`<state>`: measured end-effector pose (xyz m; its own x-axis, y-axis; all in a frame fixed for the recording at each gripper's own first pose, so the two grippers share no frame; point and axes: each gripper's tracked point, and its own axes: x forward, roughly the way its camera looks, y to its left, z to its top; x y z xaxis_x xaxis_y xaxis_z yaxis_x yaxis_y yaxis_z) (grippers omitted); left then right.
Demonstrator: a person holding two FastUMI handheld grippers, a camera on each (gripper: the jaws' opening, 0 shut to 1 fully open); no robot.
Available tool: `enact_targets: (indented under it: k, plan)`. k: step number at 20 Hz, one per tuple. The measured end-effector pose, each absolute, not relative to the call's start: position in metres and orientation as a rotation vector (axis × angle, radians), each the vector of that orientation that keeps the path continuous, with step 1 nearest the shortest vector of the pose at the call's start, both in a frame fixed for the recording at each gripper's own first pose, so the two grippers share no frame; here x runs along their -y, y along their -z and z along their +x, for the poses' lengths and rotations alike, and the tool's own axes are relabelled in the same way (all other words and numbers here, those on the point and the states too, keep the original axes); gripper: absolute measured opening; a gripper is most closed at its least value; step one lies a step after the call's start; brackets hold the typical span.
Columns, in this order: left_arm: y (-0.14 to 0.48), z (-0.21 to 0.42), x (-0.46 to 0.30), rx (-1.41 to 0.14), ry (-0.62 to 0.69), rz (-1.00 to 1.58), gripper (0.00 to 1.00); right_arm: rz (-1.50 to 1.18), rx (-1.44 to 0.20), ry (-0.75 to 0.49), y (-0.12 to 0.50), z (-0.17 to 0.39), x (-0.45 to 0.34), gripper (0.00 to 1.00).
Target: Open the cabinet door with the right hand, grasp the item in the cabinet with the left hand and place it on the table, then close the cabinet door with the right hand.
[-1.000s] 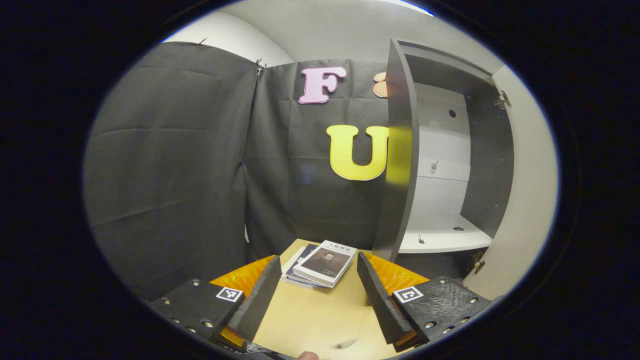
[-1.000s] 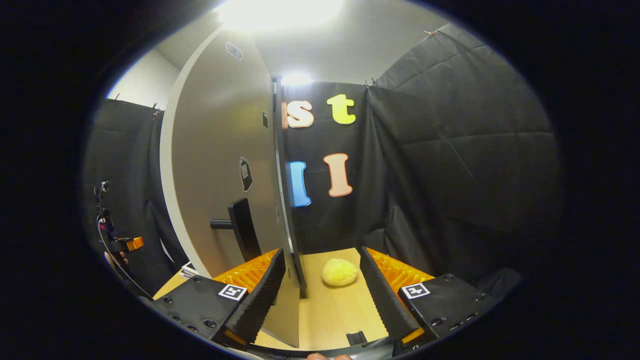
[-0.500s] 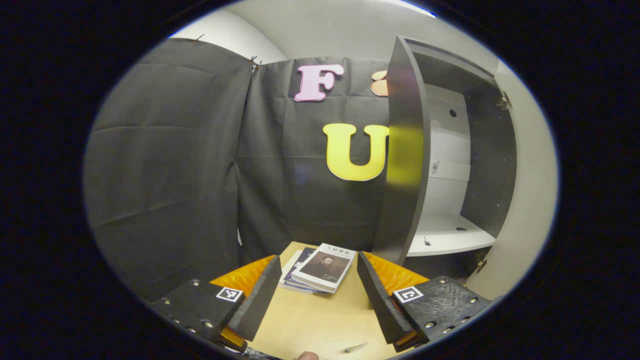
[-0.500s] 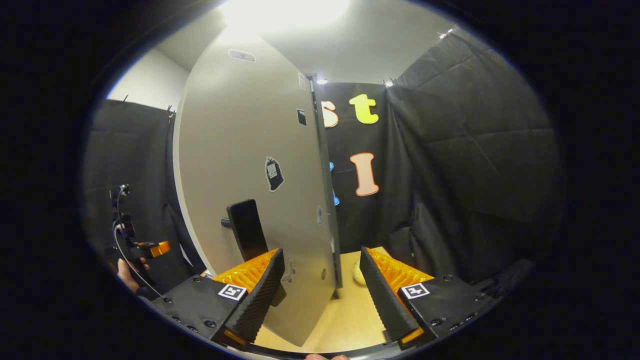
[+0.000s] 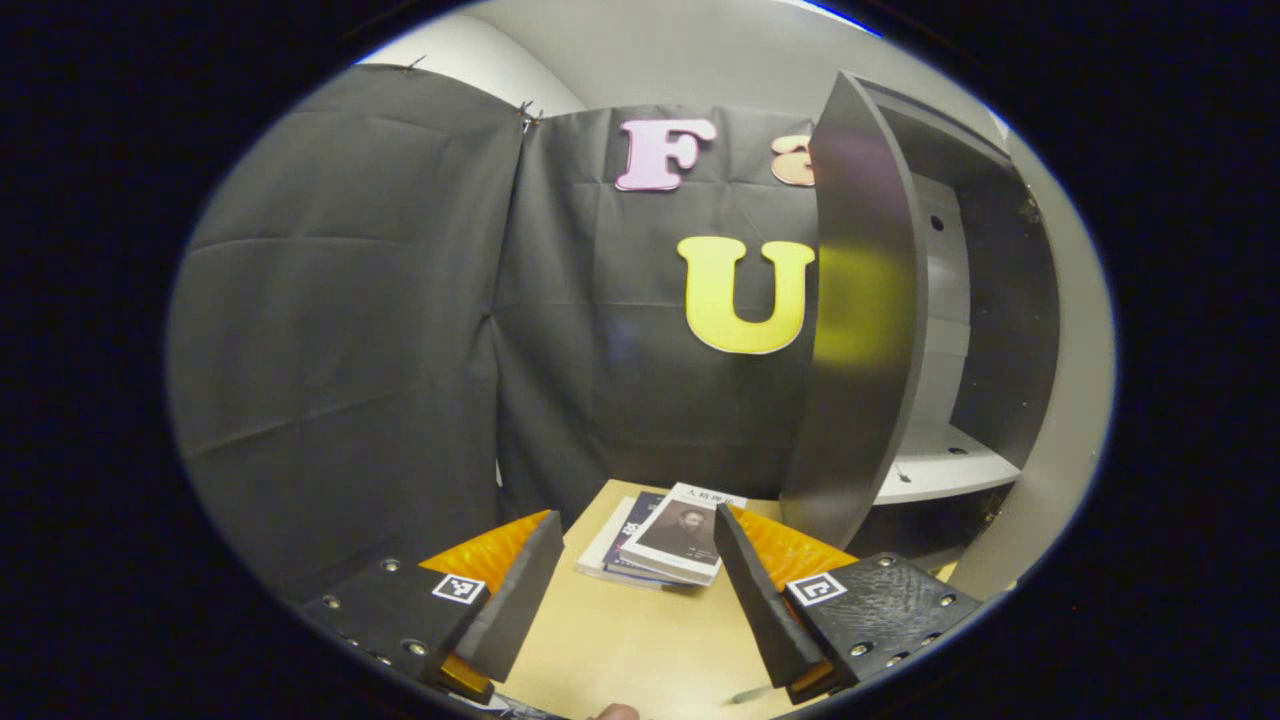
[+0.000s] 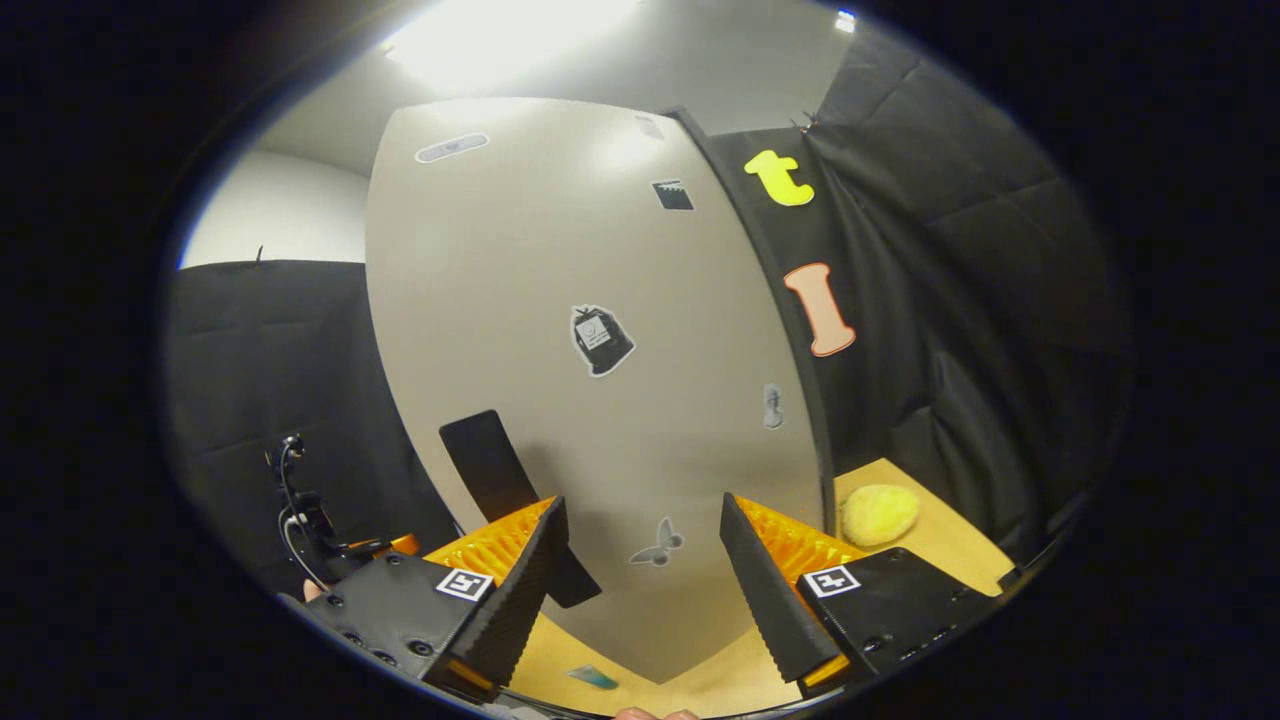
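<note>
The cabinet door fills the middle of the right gripper view with its pale outer face turned to me. Its black handle sits just left of my right gripper, which is open and close to the door, its fingers apart from it. A yellow fluffy item lies on the wooden table, right of the door's edge. In the left gripper view the door's dark inner face stands partly swung in front of the cabinet's bare white shelf. My left gripper is open above the table with nothing held.
A small stack of books lies on the table just beyond the left gripper's fingers. In the right gripper view the other gripper and a cable hang at the lower left. Black cloth walls close in all around.
The door has swung further toward the cabinet, narrowing the opening. The right gripper has turned to face the door's outer side, and the yellow item now sits to its right.
</note>
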<state>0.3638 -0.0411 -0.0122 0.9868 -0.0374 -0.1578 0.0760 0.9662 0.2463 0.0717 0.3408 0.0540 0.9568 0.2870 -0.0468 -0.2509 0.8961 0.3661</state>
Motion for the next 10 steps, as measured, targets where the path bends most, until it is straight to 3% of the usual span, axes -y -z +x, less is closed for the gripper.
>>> enact_targets:
  k: [4, 10]
  plan:
    - [0.014, 0.359, 0.032, -0.157, 0.079, 0.220, 0.91, 0.298, -0.114, -0.300, -0.057, 0.101, -0.353, 0.97]
    - [0.011, 0.345, 0.066, -0.127, 0.195, 0.147, 0.91, 0.198, -0.079, -0.207, -0.066, 0.131, -0.324, 0.97]
